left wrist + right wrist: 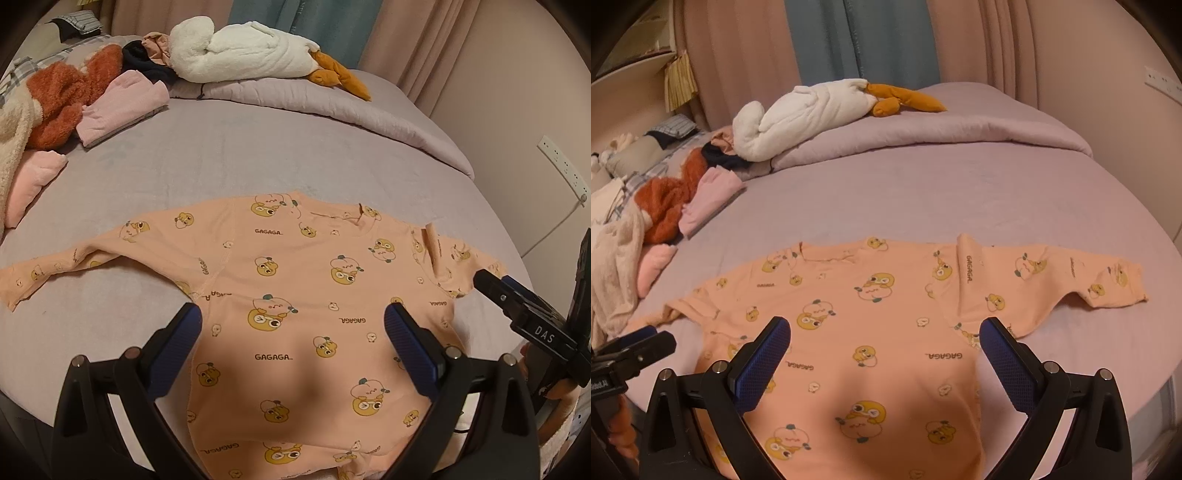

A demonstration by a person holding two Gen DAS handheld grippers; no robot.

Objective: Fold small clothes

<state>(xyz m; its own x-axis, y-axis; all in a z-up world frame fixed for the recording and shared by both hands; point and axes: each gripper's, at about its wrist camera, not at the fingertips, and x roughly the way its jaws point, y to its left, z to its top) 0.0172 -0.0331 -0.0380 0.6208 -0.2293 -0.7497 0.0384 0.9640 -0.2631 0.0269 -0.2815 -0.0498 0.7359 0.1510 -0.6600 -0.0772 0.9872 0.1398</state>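
Observation:
A small peach long-sleeved shirt (295,280) with a duck print and "GAGAGA" lettering lies flat on the bed, both sleeves spread out, collar at the far side. It also shows in the right wrist view (879,317). My left gripper (293,325) is open and empty, hovering over the shirt's lower body. My right gripper (884,339) is open and empty too, over the same area. The right gripper's tip shows in the left wrist view (491,282) by the shirt's right sleeve. The left gripper's tip shows at the left edge of the right wrist view (653,341).
The bed (258,158) has a lilac sheet. Folded pink clothes (122,107), a rust fluffy garment (66,96) and a cream fleece (11,147) lie at the far left. A white plush goose (251,51) lies on a rolled duvet (332,110) at the back. Wall sockets (561,166) are at right.

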